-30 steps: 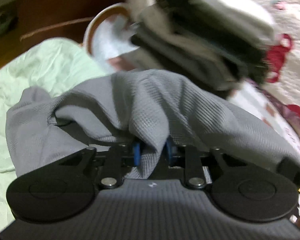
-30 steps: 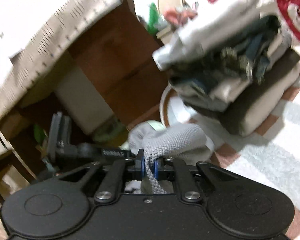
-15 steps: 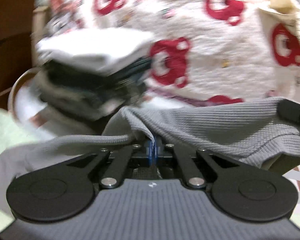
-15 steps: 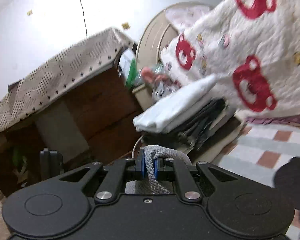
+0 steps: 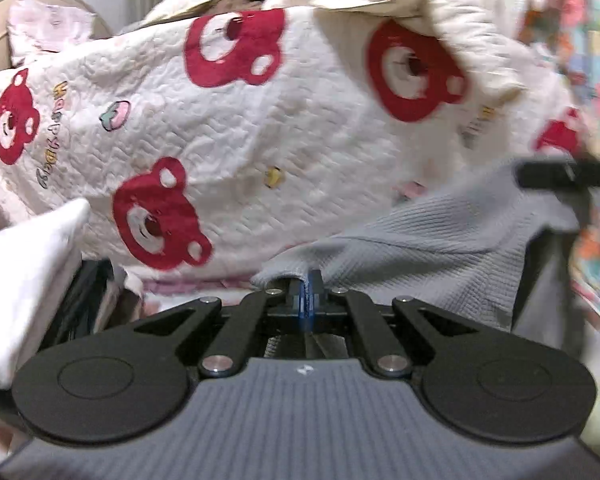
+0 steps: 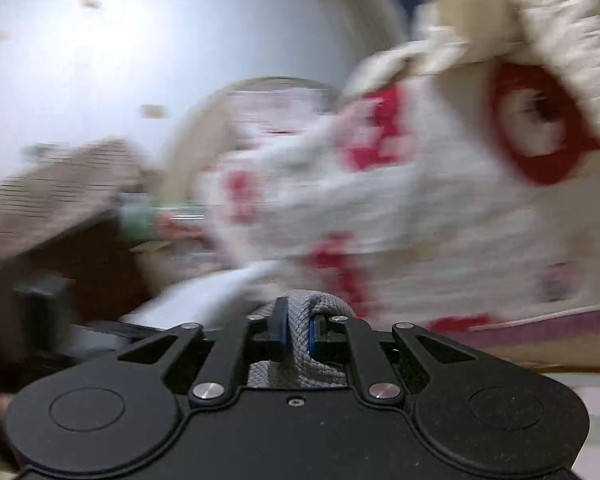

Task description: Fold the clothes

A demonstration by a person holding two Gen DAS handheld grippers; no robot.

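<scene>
A grey waffle-knit garment (image 5: 440, 240) hangs stretched between my two grippers. My left gripper (image 5: 309, 296) is shut on a thin edge of it, and the cloth runs from there up to the right, where a dark piece of the other gripper (image 5: 568, 174) shows at the garment's far corner. In the right wrist view, which is heavily blurred, my right gripper (image 6: 298, 330) is shut on a thick bunched fold of the same grey garment (image 6: 300, 320), which bulges above and below the pads.
A white quilt with red bear prints (image 5: 236, 120) fills the background in both views. A stack of folded clothes topped by a white piece (image 5: 24, 276) sits at lower left. A curved headboard (image 6: 204, 128) and a cloth-covered wooden cabinet (image 6: 48, 184) stand to the left.
Both grippers have risen and tilted upward with the grey garment held. The folded stack has dropped toward the lower left and the bear quilt now fills the views. The right view has become blurred.
</scene>
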